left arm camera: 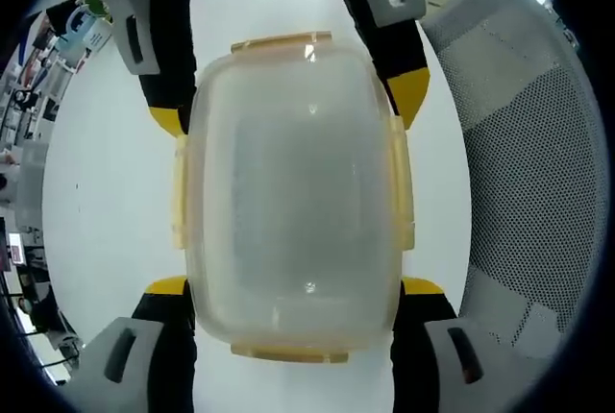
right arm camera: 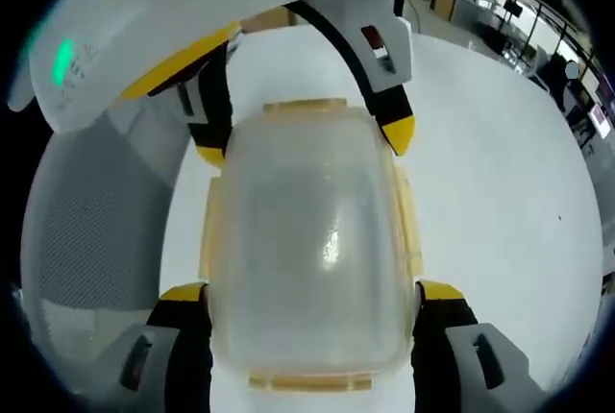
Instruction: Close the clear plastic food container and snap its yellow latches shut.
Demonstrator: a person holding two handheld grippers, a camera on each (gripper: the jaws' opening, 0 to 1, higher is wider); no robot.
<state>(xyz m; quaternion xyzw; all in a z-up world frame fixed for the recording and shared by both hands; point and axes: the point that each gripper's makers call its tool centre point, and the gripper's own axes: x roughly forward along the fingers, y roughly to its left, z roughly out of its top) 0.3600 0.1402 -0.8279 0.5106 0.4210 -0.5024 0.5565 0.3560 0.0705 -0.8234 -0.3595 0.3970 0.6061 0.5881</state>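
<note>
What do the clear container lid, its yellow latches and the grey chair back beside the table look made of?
Clear container lid: frosted translucent plastic, by its cloudy see-through look and small glints. Yellow latches: semi-translucent amber plastic, apparently moulded onto the lid's edges. Grey chair back: looks like woven mesh fabric, by its fine dotted grid.

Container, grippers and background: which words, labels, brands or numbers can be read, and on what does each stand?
None can be read.
Clear container: its lid bears no print.
Shelf items in the left gripper view: labels too blurred.
Green light on the left gripper's housing: no text.
</note>
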